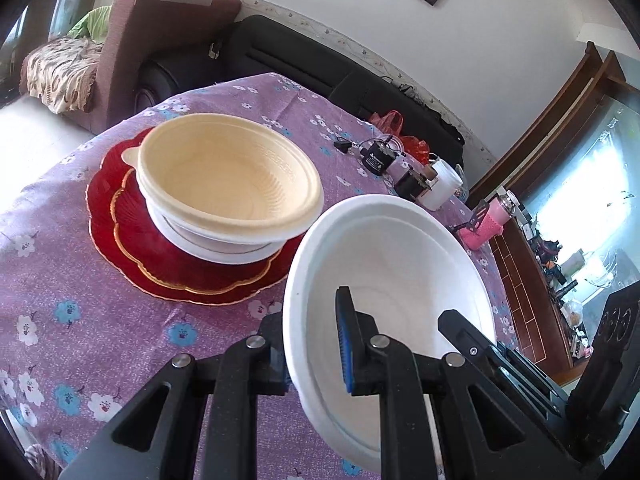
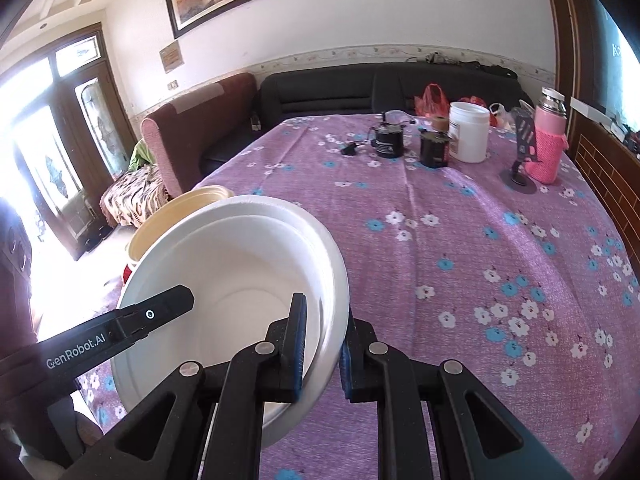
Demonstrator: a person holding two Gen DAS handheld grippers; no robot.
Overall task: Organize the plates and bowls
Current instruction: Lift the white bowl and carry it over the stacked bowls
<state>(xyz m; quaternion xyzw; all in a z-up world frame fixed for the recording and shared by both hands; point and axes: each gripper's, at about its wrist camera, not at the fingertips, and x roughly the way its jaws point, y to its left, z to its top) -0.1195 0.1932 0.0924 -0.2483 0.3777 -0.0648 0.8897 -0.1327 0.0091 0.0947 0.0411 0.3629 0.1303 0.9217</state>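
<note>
My left gripper [image 1: 312, 344] is clamped on the near rim of the white bowl [image 1: 400, 264], and my right gripper [image 2: 322, 344] pinches the opposite rim, so the bowl hangs tilted above the tabletop [image 2: 480, 248], just beside the stack. I judge the main risk to be unequal pull flexing the thin rim until it slips, or the bowl knocking the cream bowl [image 1: 224, 176] nested on the red plates [image 1: 132, 236]. The jars, white tub [image 2: 469, 132] and pink flask [image 2: 548, 144] stand well apart, obstructing nothing.
</note>
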